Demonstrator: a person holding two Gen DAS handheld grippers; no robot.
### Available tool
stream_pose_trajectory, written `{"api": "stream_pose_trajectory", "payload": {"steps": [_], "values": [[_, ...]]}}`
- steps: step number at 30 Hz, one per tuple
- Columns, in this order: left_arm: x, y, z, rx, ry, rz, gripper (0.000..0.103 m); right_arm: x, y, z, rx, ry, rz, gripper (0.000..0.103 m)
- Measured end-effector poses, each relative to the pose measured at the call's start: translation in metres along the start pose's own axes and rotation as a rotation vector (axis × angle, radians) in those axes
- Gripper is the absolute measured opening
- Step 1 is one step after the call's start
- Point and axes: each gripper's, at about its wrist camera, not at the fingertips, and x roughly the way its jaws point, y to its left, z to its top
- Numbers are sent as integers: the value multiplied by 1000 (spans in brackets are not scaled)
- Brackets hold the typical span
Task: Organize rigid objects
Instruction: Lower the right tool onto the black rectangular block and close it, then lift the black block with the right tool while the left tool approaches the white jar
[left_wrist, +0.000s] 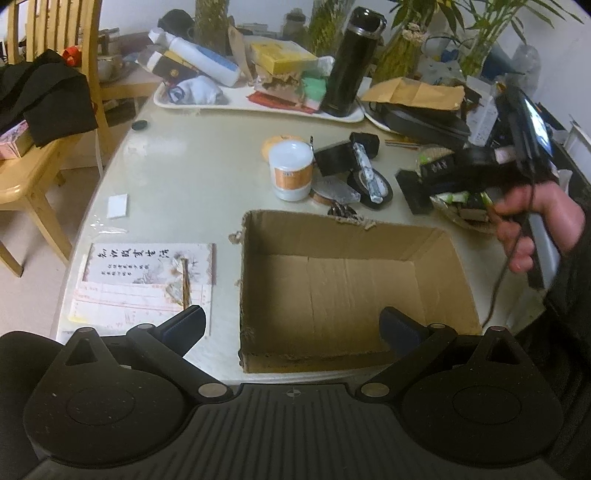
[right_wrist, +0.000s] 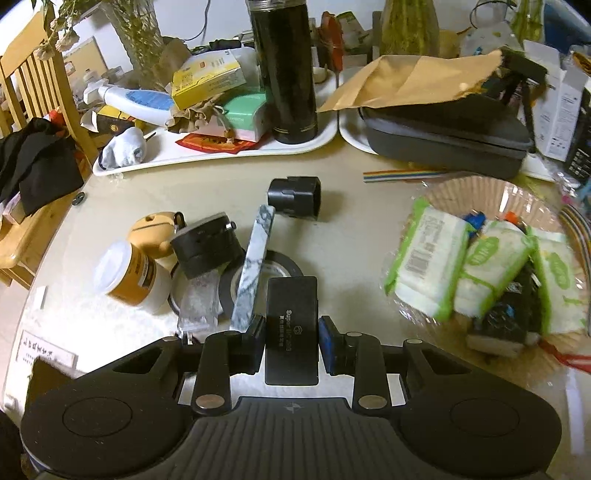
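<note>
An open, empty cardboard box (left_wrist: 436, 254) lies on the table in front of my left gripper (left_wrist: 291, 326), which is open and empty over the box's near edge. My right gripper (right_wrist: 291, 341) is shut on a flat black block with white lettering (right_wrist: 291, 325); it also shows in the left wrist view (left_wrist: 413, 188), held above the table right of the box. Behind it lie a marbled bar (right_wrist: 253, 269), a black tape roll (right_wrist: 284, 264), a black lens-like part (right_wrist: 207, 245), a black square cap (right_wrist: 295, 195) and a white-lidded orange jar (right_wrist: 129, 275).
A bowl of wipe packets (right_wrist: 491, 266) stands at the right. White trays (right_wrist: 207, 151) at the back hold a black flask (right_wrist: 286, 70), boxes and a grey case (right_wrist: 443, 133). A booklet (left_wrist: 147, 277) lies left of the box. A wooden chair (left_wrist: 40, 122) stands at the left.
</note>
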Motion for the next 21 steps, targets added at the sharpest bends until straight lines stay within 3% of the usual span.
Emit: {"api": "stream_pose_trajectory", "payload": {"steps": [21], "values": [[-12, -13, 17, 41, -17, 44, 102, -71, 12, -62, -89, -61, -121, 33]]}}
